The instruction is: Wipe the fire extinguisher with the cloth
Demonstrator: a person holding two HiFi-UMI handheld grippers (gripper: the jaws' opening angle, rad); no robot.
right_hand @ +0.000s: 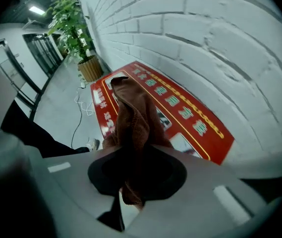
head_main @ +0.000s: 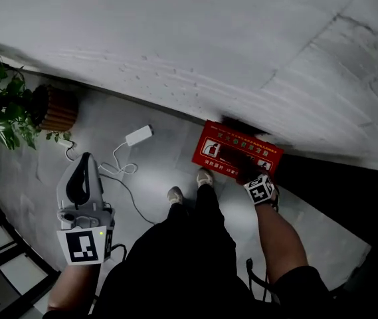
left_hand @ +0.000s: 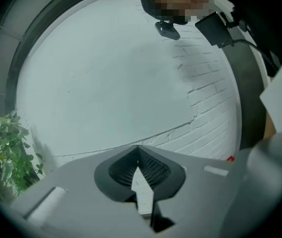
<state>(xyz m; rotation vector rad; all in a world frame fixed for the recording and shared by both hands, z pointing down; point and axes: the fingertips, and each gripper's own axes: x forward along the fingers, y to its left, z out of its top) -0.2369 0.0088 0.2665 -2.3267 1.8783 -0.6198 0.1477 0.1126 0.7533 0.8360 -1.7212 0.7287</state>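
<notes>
The right tool (right_hand: 131,150) grips a brown terry cloth (right_hand: 133,108) above the red fire extinguisher box (right_hand: 190,118) at one o'clock. The left tool (left_hand: 138,148) is closed and empty.

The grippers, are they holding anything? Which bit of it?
The right gripper holds the brown cloth, pinched near one bunched end; the rest sticks out past its tips. The left gripper holds nothing.
</notes>
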